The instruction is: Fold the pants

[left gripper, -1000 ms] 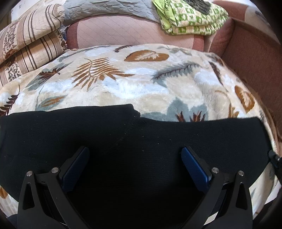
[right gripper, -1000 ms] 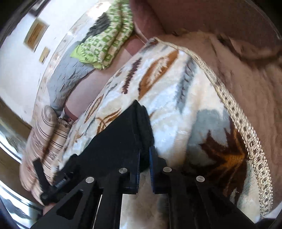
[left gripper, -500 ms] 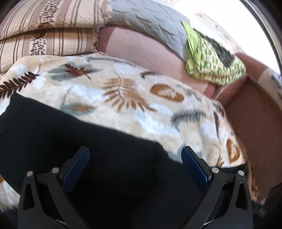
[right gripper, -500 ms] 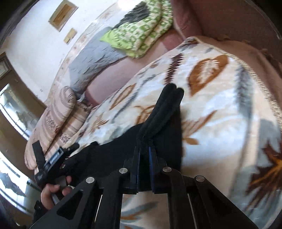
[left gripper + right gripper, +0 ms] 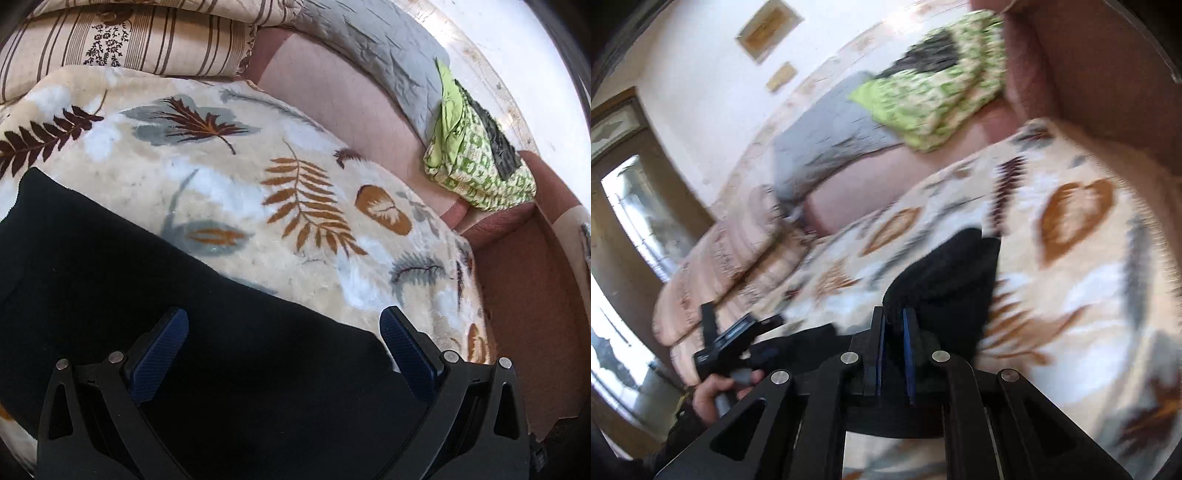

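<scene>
Black pants (image 5: 155, 280) lie spread on a cream leaf-print blanket (image 5: 258, 177) over a sofa. In the left wrist view my left gripper (image 5: 284, 334) hovers over the pants, its blue-padded fingers (image 5: 162, 350) wide open and empty. In the right wrist view my right gripper (image 5: 894, 317) is shut on one end of the pants (image 5: 945, 269), which bunches up above the jaws and is lifted off the blanket (image 5: 1071, 280). The left gripper (image 5: 735, 339) and the hand holding it show at lower left there.
Striped cushions (image 5: 122, 40) lie at the back left. A grey quilt (image 5: 369, 48) and a folded green patterned cloth (image 5: 476, 162) lie on the sofa back. The brown armrest (image 5: 524, 273) bounds the right side. A doorway (image 5: 639, 221) shows at left.
My right gripper has lifted its end of the pants and carried it leftwards over the blanket. My left gripper has swung left, staying open above the pants.
</scene>
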Demonstrator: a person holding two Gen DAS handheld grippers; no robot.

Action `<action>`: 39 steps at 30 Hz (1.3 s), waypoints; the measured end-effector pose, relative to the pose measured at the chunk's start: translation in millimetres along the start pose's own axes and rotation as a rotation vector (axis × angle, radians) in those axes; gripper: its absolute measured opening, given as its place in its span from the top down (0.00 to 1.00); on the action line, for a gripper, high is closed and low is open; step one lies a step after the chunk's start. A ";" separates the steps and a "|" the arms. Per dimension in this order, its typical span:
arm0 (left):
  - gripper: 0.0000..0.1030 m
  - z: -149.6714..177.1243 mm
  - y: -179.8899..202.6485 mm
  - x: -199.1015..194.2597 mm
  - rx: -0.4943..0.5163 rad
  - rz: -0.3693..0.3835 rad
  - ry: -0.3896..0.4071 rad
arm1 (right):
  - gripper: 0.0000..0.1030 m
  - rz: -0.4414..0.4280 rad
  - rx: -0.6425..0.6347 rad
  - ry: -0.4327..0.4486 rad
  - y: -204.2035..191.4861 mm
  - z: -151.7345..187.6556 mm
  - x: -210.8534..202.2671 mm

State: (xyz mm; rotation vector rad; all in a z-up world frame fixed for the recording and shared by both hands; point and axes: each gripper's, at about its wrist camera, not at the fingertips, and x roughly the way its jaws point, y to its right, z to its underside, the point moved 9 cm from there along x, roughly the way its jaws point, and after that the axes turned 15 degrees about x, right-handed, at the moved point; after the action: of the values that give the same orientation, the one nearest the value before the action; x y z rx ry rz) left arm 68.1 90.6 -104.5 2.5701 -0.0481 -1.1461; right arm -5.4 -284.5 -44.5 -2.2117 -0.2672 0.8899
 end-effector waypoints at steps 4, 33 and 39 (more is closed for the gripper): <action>0.00 -0.4 3.9 -2.0 0.007 0.004 0.018 | 0.93 0.077 0.242 -0.021 67.4 -6.1 -2.9; 0.00 -10.8 -17.9 -21.4 -0.134 0.059 0.124 | 0.92 -0.187 -0.246 -0.181 -94.2 84.0 40.6; 0.00 -10.4 -18.2 -20.8 -0.143 0.068 0.125 | 0.92 -0.224 -0.277 -0.256 -120.3 111.9 66.9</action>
State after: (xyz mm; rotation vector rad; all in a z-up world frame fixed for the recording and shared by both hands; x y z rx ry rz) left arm 59.7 114.1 -88.7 2.4873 -0.0239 -0.9284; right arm -22.1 -108.0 -51.2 -2.2551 -0.7860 1.0604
